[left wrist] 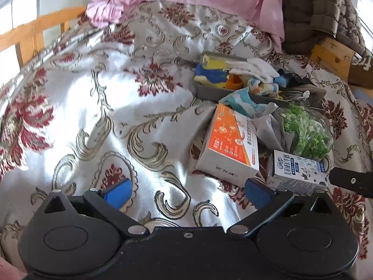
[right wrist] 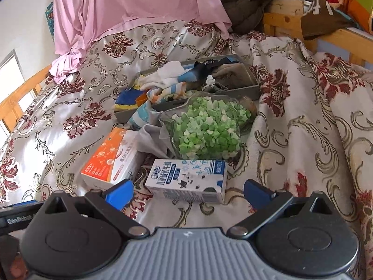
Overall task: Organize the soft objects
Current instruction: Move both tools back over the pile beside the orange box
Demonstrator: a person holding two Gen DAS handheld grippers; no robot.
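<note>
A grey tray (right wrist: 253, 86) on the bed holds soft things: a white cloth (right wrist: 167, 74), a striped towel (right wrist: 167, 92) and a blue-yellow cloth (right wrist: 124, 101). The tray also shows in the left wrist view (left wrist: 207, 92). A grey cloth (right wrist: 151, 140) lies in front of the tray, beside a clear bag of green pieces (right wrist: 207, 130). My right gripper (right wrist: 188, 192) is open and empty, just in front of a milk carton (right wrist: 186, 179). My left gripper (left wrist: 188, 192) is open and empty over bare bedspread, left of an orange-white box (left wrist: 230, 144).
The floral bedspread (left wrist: 93, 116) covers the bed. A pink sheet (right wrist: 130, 4) and a dark quilted jacket (right wrist: 247, 2) hang at the back. Wooden bed rails stand at the left (left wrist: 35, 30) and at the right (right wrist: 326, 37). The orange-white box also shows in the right wrist view (right wrist: 112, 158).
</note>
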